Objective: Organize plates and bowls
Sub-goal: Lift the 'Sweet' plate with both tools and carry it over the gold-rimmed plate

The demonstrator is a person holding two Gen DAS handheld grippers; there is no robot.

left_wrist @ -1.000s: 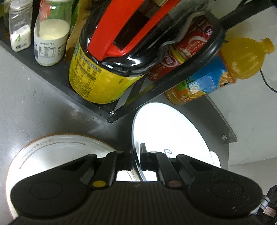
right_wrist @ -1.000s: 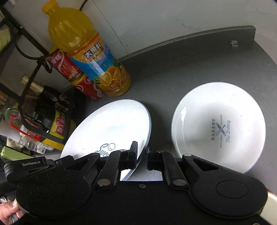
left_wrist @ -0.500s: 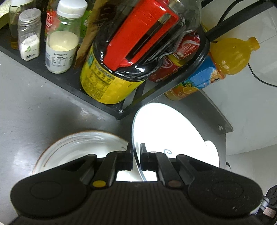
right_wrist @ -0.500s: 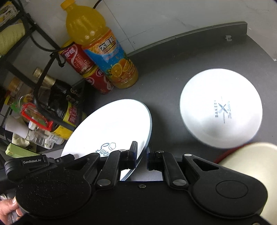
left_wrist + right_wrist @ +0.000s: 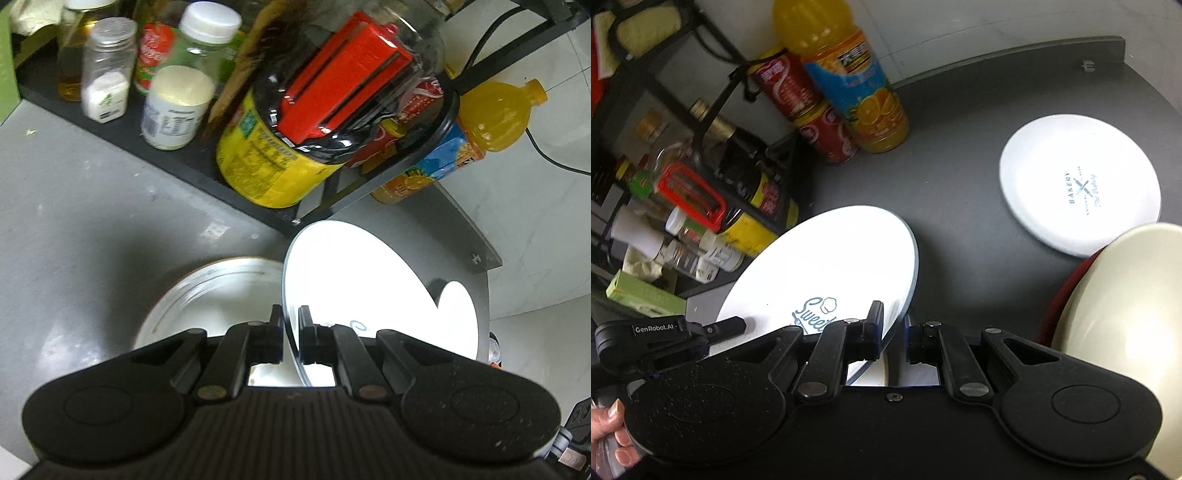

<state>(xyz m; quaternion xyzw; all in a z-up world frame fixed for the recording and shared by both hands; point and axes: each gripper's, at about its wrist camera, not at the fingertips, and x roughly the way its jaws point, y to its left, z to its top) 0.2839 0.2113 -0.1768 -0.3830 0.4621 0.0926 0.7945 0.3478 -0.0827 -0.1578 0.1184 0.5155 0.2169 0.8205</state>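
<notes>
Both grippers, left (image 5: 290, 334) and right (image 5: 893, 334), have their jaws pinching opposite edges of the white plate (image 5: 827, 266), tilted up off the surface beside the brown-rimmed plate (image 5: 214, 295), likely its landing spot.

Matte black plastic left gripper (image 5: 291, 338) with ribbed body; matching right gripper (image 5: 893, 332); round brass-coloured and silver pivot screws.

White plate (image 5: 827, 266) printed "Sweet", lifted clear of the dark counter and tilted, clamped at both near rims. Second white plate (image 5: 1078, 184) marked "BAKERY", flat on the far right. Cream bowl (image 5: 1123, 295) with red outside at near right. Brown-rimmed plate (image 5: 207, 295) flat at left.
</notes>
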